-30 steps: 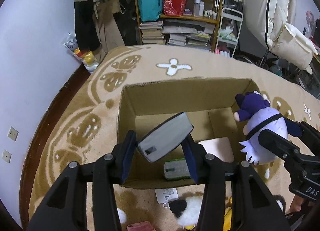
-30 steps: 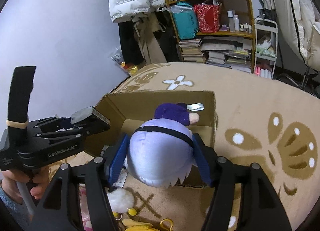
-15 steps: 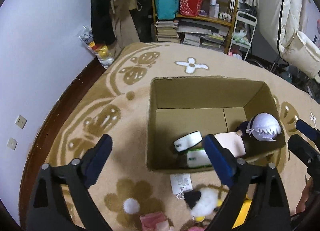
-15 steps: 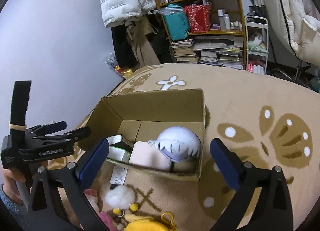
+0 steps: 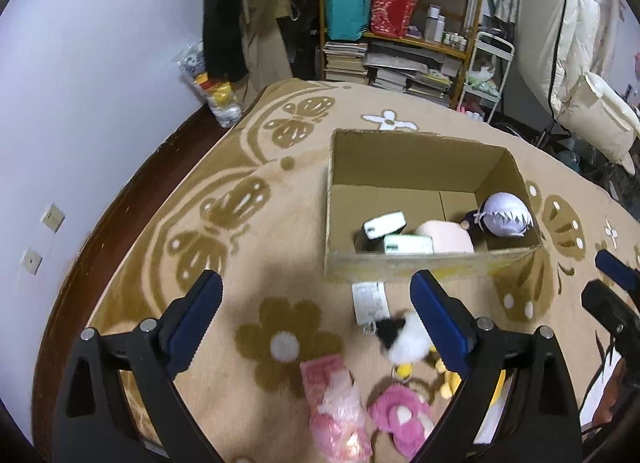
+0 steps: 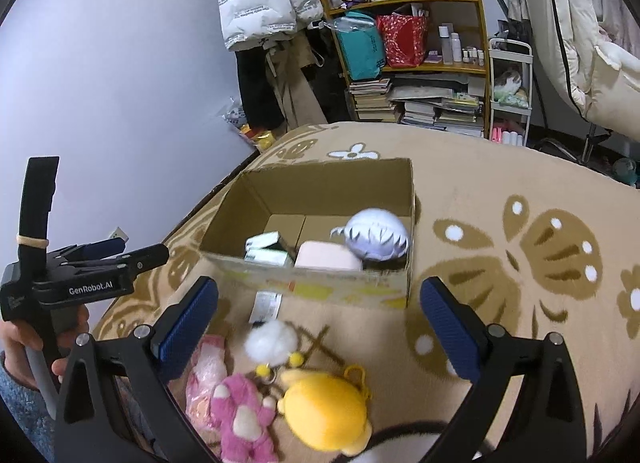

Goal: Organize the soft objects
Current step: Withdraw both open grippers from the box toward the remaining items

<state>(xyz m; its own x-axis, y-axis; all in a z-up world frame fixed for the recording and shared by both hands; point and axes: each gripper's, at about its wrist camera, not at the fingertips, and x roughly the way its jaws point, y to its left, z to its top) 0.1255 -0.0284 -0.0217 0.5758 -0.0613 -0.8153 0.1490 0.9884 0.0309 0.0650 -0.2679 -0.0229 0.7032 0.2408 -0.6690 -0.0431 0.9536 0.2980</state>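
An open cardboard box (image 5: 404, 263) (image 6: 320, 287) stands on the rug. Inside lie a lavender plush (image 5: 506, 215) (image 6: 376, 237), a pale pink cushion (image 5: 444, 237) (image 6: 326, 257) and two tissue packs (image 5: 384, 225) (image 6: 262, 249). On the rug in front lie a white pom-pom toy (image 5: 404, 339) (image 6: 272, 339), a pink plush (image 5: 400, 419) (image 6: 242, 419), a pink wrapped packet (image 5: 334, 403) (image 6: 206, 371) and a yellow plush (image 6: 326, 411). My left gripper (image 5: 316, 309) is open and empty above the rug. My right gripper (image 6: 318, 309) is open and empty above the toys.
A paper tag (image 5: 370, 301) lies by the box front. A cluttered shelf (image 5: 400, 15) with books and bags stands at the back. The wall (image 5: 80, 83) and dark floor edge run along the left. A white chair (image 5: 592, 115) stands at the right.
One second ago the left gripper held a tissue pack and the right held the lavender plush over the box. Both let go into the box, opened wide and drew back.
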